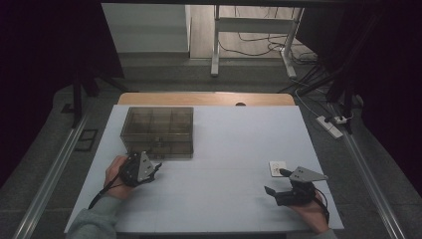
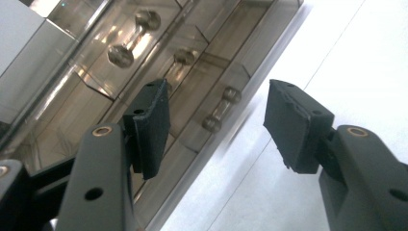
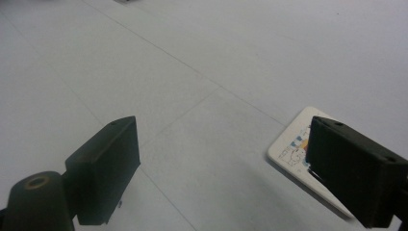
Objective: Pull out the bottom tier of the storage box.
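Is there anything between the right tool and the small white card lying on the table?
Nothing visible. The right tool is open, and the card lies flat on the bare table just beyond it. The clear box sits far off, near the left tool.

White table top [image 1: 224, 149] on a wooden board [image 1: 206, 98] whose far edge shows beyond it. Grey floor [image 1: 164, 74] around the table. Metal rails [image 1: 47, 181] run along the floor on either side of the table. Beyond the table's far edge: white desk frame [image 1: 249, 30] with cables [image 1: 254, 47] under it. Right of the table, a white power strip [image 1: 330, 126]. Dark curtains [image 1: 45, 45] on both sides; light dim.
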`<act>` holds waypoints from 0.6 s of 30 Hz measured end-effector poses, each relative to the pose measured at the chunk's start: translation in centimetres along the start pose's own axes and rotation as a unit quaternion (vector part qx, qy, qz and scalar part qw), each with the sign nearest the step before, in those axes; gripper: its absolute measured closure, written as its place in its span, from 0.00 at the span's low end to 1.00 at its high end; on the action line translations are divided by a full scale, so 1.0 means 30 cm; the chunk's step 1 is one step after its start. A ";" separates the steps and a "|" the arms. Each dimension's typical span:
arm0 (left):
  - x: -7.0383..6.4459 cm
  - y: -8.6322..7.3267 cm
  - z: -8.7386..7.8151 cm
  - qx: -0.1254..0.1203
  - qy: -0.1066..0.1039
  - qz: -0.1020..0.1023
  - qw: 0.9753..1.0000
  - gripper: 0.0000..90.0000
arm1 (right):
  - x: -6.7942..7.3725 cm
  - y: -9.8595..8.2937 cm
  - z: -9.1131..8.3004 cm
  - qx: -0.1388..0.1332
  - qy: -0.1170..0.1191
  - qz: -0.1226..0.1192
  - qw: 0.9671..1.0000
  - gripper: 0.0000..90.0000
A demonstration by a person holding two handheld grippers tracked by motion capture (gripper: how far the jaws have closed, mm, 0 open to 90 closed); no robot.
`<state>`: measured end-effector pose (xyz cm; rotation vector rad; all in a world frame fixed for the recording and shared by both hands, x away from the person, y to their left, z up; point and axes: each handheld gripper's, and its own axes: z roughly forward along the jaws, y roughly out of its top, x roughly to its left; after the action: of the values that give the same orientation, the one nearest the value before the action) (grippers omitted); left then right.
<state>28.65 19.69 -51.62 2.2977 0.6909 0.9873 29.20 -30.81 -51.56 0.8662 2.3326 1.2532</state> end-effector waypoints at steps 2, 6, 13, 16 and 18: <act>0.004 0.008 0.000 0.004 -0.004 -0.007 1.000 0.45 | -0.001 0.000 0.001 -0.001 0.002 0.000 1.000 0.13; 0.009 0.018 0.007 0.015 -0.018 -0.015 1.000 0.43 | -0.009 0.001 0.005 -0.006 0.005 0.002 1.000 0.13; 0.019 0.024 0.008 0.027 -0.041 -0.022 0.999 0.41 | -0.016 0.004 0.019 -0.009 0.011 0.002 1.000 0.13; 0.028 0.023 0.012 0.027 -0.058 -0.029 0.998 0.39 | -0.017 0.004 0.019 -0.009 0.012 0.002 1.000 0.13; 0.035 0.024 0.014 0.027 -0.065 -0.034 0.997 0.39 | -0.017 0.004 0.016 -0.008 0.012 0.001 1.000 0.13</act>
<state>29.78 19.72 -50.88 2.3439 0.7454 0.7895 29.89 -30.80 -51.71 0.8539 2.3378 1.2877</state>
